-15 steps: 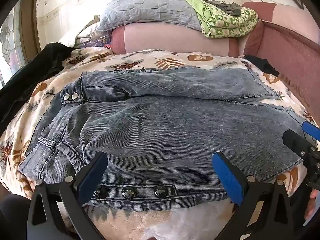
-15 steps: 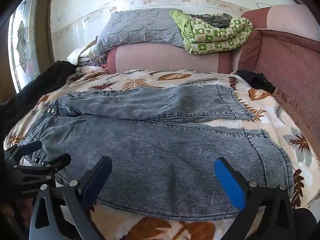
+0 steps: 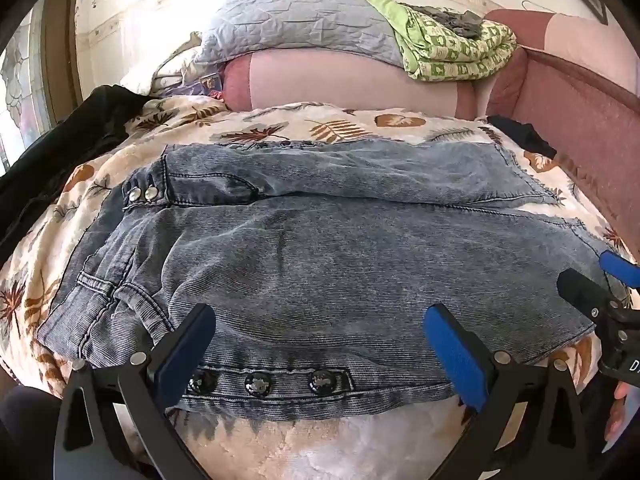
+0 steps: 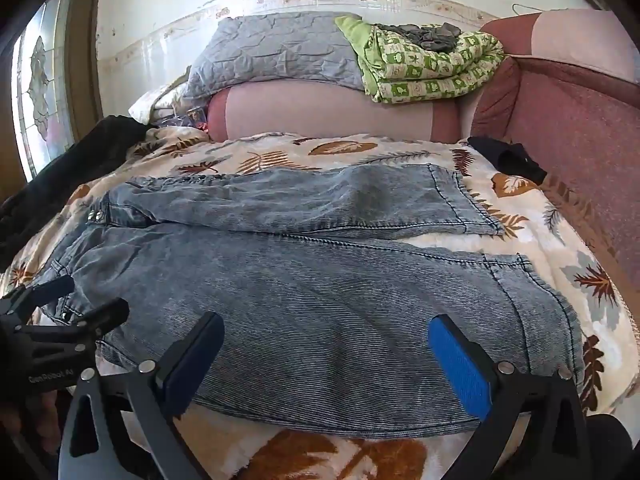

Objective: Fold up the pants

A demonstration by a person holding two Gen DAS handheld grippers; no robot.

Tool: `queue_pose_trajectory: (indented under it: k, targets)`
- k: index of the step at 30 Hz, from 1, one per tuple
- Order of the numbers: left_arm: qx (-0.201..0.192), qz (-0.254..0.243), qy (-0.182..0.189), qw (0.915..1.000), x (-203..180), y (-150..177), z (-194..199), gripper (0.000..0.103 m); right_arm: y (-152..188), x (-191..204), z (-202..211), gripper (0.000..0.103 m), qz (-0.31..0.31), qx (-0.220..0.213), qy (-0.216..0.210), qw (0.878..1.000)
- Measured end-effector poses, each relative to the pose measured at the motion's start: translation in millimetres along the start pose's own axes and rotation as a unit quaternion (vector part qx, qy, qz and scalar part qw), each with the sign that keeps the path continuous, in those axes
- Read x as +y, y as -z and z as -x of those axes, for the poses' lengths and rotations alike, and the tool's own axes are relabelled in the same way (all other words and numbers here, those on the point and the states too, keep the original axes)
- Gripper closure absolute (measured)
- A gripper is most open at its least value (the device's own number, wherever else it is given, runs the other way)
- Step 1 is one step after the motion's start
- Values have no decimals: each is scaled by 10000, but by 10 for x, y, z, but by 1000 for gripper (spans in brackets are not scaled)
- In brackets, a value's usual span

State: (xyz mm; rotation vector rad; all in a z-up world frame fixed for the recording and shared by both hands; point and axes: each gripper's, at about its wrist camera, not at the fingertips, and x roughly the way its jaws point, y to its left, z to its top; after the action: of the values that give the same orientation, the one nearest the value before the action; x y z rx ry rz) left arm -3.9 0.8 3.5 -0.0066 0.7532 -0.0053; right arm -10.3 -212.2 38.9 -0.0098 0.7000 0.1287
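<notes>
Grey-blue denim pants (image 3: 320, 264) lie flat on the leaf-print bedspread (image 3: 340, 128), waist to the left, both legs running right. They also show in the right wrist view (image 4: 320, 288). My left gripper (image 3: 320, 344) is open, its blue pads straddling the near edge by the side button placket (image 3: 260, 382). My right gripper (image 4: 324, 356) is open over the near leg, left of its hem (image 4: 532, 300). The right gripper shows at the right edge of the left wrist view (image 3: 600, 284); the left gripper shows at the left of the right wrist view (image 4: 60, 320).
A grey quilted pillow (image 3: 304, 20) and a green patterned blanket (image 3: 452, 52) rest on a pink bolster (image 3: 340, 80) at the back. A maroon padded wall (image 3: 580, 128) runs along the right. Dark clothing (image 3: 60, 148) lies at the left, a black item (image 4: 508, 158) at the far right.
Both grippers have shifted very slightly; the pants lie as before.
</notes>
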Motion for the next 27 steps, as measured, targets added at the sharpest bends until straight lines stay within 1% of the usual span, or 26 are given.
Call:
queue_pose_trajectory:
  k: [6, 27]
  targets:
    - [-16, -102, -26, 9999, -31, 13, -9, 0, -5, -36, -14, 0, -109, 20, 41, 9999]
    - [-64, -120, -32, 9999, -42, 57, -17, 0, 1, -63, -18, 0, -130, 25, 111, 9999]
